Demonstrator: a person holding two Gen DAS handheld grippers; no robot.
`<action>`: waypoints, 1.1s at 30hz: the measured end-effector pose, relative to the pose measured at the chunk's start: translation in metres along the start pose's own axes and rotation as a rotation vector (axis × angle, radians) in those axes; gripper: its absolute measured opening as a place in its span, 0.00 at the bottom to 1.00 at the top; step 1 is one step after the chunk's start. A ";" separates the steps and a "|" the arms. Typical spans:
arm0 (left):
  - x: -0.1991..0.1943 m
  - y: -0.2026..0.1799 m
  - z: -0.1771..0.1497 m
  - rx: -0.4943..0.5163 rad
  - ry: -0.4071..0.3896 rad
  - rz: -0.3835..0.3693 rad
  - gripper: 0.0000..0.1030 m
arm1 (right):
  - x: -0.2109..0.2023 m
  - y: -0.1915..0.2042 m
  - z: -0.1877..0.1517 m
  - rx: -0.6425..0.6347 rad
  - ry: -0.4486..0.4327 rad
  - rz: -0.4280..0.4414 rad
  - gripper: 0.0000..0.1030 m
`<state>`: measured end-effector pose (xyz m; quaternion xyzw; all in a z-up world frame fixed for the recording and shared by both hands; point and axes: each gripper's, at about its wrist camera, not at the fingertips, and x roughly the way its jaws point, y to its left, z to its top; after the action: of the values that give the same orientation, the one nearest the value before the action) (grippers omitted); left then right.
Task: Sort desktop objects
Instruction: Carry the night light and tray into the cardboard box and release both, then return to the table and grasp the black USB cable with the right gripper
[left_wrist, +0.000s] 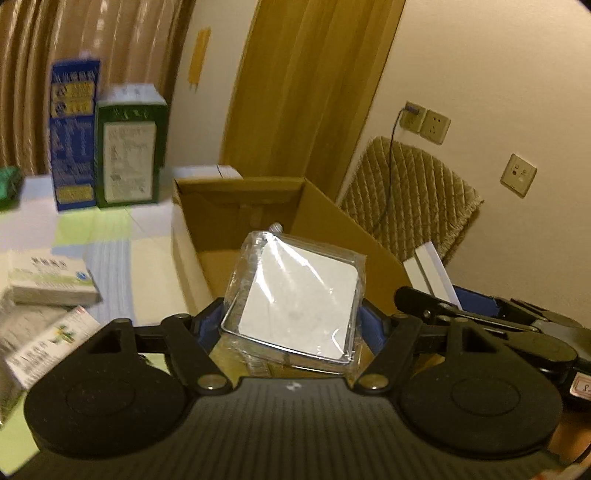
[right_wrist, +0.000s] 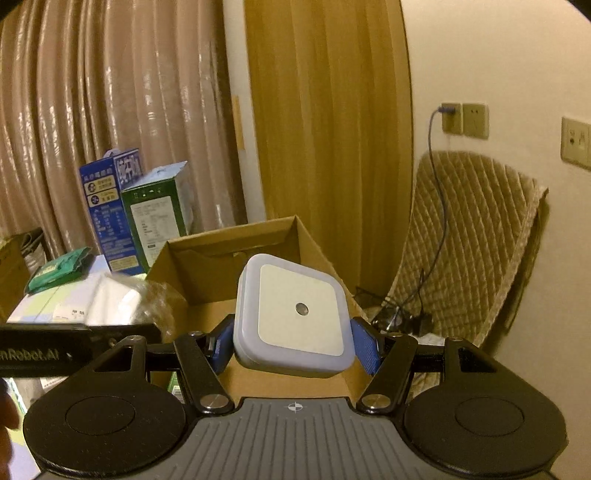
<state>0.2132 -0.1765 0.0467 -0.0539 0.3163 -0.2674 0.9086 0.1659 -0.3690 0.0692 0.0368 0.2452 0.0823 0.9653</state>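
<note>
Jaws on both of my grippers were pinching a load. The left gripper (left_wrist: 291, 325) clamped a plastic-wrapped square unit (left_wrist: 295, 295) by its two sides, its white face tilted up toward me. The right gripper (right_wrist: 293, 343) clamped a bare white night light (right_wrist: 293, 319) the same way, sensor dot showing.

What the coming move turned on, as I judged it, was the open cardboard box (left_wrist: 332, 218). It lay straight ahead of and below both loads, its mouth facing up. From the left wrist, the wrapped unit overlapped the box's near edge; from the right wrist, the night light hung over the box's near wall with the floor visible past it. I could not tell which hand was nearer.

Left of the box, on the counter (left_wrist: 122, 236), lay small cartons (left_wrist: 51, 280); behind them stood a blue carton (left_wrist: 74, 133) and a green one (left_wrist: 127, 147).
</note>
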 end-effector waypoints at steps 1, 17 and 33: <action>0.003 0.000 -0.001 -0.005 0.004 -0.001 0.72 | -0.001 0.000 -0.001 0.010 0.003 0.001 0.60; -0.033 0.035 -0.008 0.001 -0.044 0.075 0.76 | 0.000 0.001 0.004 0.083 -0.059 0.077 0.87; -0.086 0.106 -0.024 -0.024 -0.051 0.260 0.82 | -0.012 0.073 -0.002 -0.055 -0.101 0.239 0.87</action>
<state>0.1901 -0.0403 0.0458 -0.0300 0.3007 -0.1422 0.9426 0.1442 -0.2991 0.0816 0.0435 0.1880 0.2013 0.9603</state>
